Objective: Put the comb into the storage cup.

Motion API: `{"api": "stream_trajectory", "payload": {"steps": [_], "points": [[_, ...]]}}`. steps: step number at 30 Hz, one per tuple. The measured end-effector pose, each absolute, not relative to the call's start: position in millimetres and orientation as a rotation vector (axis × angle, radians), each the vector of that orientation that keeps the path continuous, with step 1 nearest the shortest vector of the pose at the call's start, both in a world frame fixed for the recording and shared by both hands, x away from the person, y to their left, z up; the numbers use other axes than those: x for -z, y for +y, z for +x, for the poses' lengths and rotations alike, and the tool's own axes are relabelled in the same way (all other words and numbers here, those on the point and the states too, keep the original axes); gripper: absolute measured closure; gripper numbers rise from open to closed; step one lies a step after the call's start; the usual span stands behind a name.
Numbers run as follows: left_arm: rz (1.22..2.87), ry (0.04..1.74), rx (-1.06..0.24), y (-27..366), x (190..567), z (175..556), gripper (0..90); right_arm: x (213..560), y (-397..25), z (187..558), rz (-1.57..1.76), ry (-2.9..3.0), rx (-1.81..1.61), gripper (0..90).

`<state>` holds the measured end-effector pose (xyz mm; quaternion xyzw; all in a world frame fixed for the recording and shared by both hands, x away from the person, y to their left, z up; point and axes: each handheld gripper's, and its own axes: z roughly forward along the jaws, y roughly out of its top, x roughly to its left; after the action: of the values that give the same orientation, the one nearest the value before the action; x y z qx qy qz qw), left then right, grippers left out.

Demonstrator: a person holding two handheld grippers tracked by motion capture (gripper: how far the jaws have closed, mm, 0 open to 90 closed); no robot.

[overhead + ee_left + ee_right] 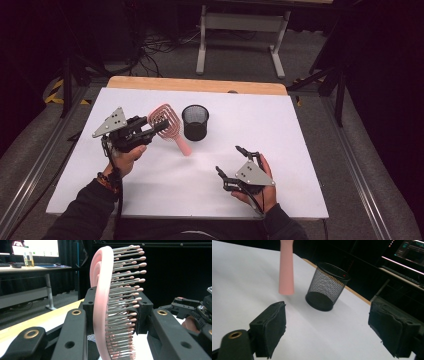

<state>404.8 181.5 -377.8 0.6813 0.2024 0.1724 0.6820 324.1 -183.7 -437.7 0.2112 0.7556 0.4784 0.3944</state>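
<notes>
A pink hairbrush (pixel 167 122) is held by its head in my left gripper (pixel 156 127), which is shut on it at the left of the white table (pixel 280 125). Its handle slopes down to the right, and the tip hangs close over the table. In the left gripper view the brush head (pixel 101 297) stands on edge between the black jaws, bristles to the right. A black mesh cup (pixel 195 122) stands upright just right of the brush. My right gripper (pixel 229 160) rests open near the front right with nothing in it. The right gripper view shows the handle (pixel 286 270) and the cup (pixel 327 287) beyond the right gripper (pixel 332 327).
A wooden strip (pixel 200 85) edges the table's far side. Beyond it stands a white desk frame (pixel 240 30) with cables (pixel 150 55) on the floor. Metal rails (pixel 350 160) run along both sides of the table. There is bare white surface between the two grippers.
</notes>
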Motion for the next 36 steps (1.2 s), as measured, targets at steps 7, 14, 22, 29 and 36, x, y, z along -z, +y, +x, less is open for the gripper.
{"api": "stream_trajectory", "payload": {"steps": [7,14,22,29,36], "points": [[1.518,0.453,-0.403,183,375,405,63.7,438,-195,322,0.571,1.888,-1.196,15.5],[1.510,0.436,-0.422,184,368,404,63.7,440,-204,321,0.601,1.876,-1.180,15.1],[1.492,0.428,-0.438,188,359,405,63.7,441,-212,318,0.628,1.868,-1.166,15.1],[1.473,0.431,-0.460,194,346,408,63.7,441,-217,316,0.640,1.864,-1.168,14.2],[1.465,0.440,-0.478,197,332,416,63.8,443,-220,316,0.660,1.875,-1.172,9.9]]}}
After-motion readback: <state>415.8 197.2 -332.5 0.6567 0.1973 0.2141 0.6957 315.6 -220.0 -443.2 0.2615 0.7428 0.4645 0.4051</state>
